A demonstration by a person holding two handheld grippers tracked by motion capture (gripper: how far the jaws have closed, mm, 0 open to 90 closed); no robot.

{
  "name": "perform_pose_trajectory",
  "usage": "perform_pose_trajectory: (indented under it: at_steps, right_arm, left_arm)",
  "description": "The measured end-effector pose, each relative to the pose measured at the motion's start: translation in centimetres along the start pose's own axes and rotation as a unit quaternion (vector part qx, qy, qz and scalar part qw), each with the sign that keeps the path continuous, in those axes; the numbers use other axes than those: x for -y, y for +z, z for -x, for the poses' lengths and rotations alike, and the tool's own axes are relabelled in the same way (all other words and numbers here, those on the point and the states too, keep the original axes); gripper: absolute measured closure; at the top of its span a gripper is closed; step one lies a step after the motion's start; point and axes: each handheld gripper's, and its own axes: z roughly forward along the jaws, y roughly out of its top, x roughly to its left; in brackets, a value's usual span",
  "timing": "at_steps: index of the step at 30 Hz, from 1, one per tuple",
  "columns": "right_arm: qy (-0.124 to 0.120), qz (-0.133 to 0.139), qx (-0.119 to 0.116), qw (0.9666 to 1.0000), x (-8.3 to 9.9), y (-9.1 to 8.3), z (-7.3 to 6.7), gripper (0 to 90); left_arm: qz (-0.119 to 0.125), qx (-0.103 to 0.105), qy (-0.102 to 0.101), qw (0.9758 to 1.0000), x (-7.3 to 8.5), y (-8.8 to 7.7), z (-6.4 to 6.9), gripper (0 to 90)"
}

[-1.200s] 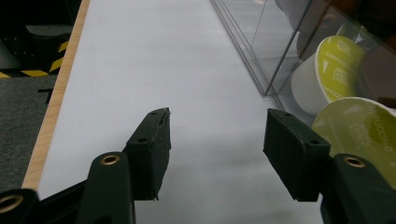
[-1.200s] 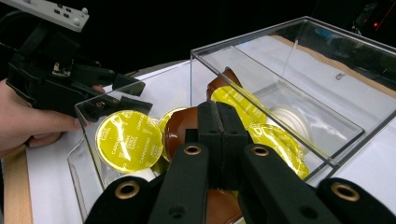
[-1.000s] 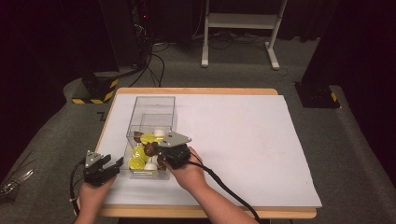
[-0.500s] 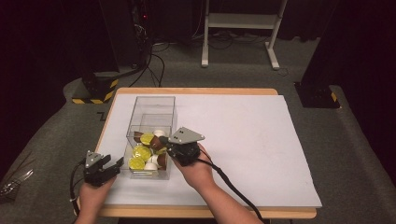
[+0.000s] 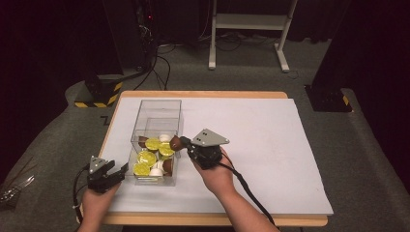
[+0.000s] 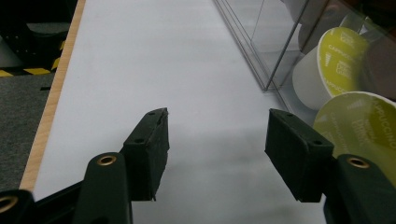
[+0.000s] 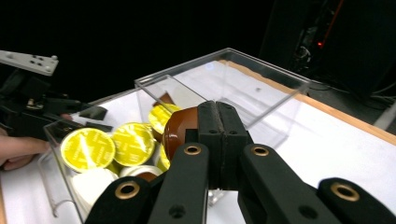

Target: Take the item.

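1. The right gripper (image 5: 181, 143) has lifted clear of the clear plastic box (image 5: 157, 108) and drawn to the right since a second ago, when it reached down among the capsules; its jaws are clamped on the rim of a brown coffee capsule (image 5: 175, 143).
2. In the right gripper view, the brown coffee capsule (image 7: 182, 129) hangs above the box's near right edge, pinched by its lip at the jaw tips.
3. Yellow-lidded capsules (image 5: 153, 144) and white ones remain heaped in the box's near end, as before.
4. The left gripper (image 5: 117, 170) rests in the same spot on the white sheet (image 5: 270, 135) just beside the box's near left corner, jaws apart and holding nothing.
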Motion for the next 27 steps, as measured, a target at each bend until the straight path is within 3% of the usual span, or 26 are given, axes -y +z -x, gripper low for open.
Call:
perform_pose_trajectory:
  at_steps: [13, 27]
  right_arm:
    - [0.017, -0.007, 0.052, 0.9985, 1.8, -2.6, 3.3, 90.0]
    - [0.049, -0.016, 0.100, 0.9936, 4.7, -5.0, 7.2, 90.0]
  left_arm:
    - [0.000, -0.004, -0.002, 1.0000, 0.0, 0.1, 0.1, 39.9]
    - [0.001, -0.005, 0.002, 1.0000, 0.0, 0.0, 0.0, 39.7]
